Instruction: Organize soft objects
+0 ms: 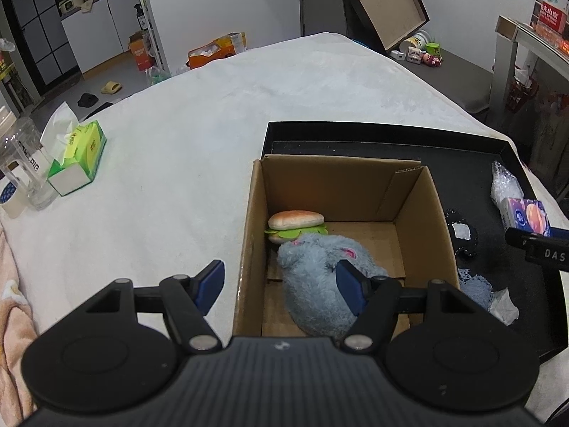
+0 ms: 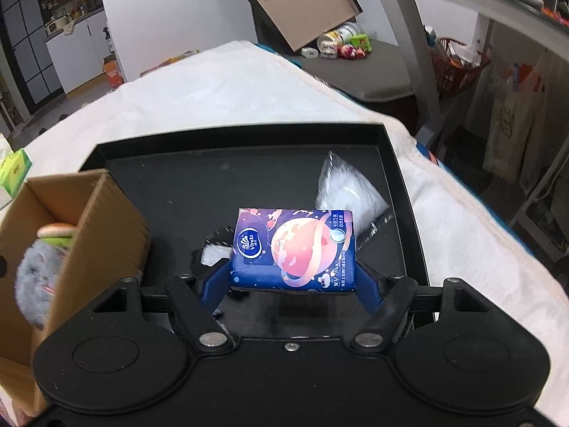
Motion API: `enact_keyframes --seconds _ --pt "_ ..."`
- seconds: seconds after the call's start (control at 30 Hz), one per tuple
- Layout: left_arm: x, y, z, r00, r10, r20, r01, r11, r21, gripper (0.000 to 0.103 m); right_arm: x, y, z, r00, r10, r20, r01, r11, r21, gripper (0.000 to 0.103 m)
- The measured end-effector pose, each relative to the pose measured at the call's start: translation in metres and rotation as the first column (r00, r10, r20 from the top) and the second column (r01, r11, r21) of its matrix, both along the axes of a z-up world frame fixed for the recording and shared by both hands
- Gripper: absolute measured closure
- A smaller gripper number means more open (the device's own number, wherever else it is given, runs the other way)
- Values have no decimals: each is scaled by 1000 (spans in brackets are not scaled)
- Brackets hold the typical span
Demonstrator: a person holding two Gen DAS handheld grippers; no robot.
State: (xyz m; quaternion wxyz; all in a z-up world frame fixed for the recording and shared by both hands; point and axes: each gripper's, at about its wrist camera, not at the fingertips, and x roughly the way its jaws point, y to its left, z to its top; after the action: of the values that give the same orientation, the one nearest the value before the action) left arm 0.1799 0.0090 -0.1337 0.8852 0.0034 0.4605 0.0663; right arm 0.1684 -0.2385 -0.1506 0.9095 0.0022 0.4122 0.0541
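Note:
My right gripper (image 2: 293,281) is shut on a blue-and-pink tissue pack (image 2: 293,251) and holds it above the black tray (image 2: 249,135); the pack also shows in the left wrist view (image 1: 526,217). My left gripper (image 1: 281,284) is open and empty over the near left edge of the cardboard box (image 1: 249,235). In the box lie a grey-blue plush slipper (image 1: 316,277) and a toy burger (image 1: 297,226). The box (image 2: 106,220) also shows at left in the right wrist view.
On the tray lie a clear plastic bag (image 2: 350,192), a black-and-white soft item (image 1: 462,235), a blue cloth (image 1: 474,286) and crumpled tissue (image 1: 503,304). A green tissue box (image 1: 80,156) and a clear jar (image 1: 26,167) stand on the white blanket (image 1: 213,114) at left.

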Motion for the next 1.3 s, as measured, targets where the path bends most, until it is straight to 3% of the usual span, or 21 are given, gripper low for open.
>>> enact_keyframes --seconds 0.57,1.0,1.17,1.3 --pt "-12 20 1 999 -16 28 19 996 -88 35 -15 42 41 997 69 44 -70 997 15 32" --pt "-20 39 -2 998 -17 61 25 992 -127 36 -23 87 57 992 111 61 -112 994 6 32" --pt "-23 46 -9 998 -22 58 31 987 -158 41 -23 107 60 989 132 64 -133 991 6 32" --pt "-23 51 -17 999 -29 42 36 982 -184 62 -23 121 61 987 146 60 -147 989 10 32"
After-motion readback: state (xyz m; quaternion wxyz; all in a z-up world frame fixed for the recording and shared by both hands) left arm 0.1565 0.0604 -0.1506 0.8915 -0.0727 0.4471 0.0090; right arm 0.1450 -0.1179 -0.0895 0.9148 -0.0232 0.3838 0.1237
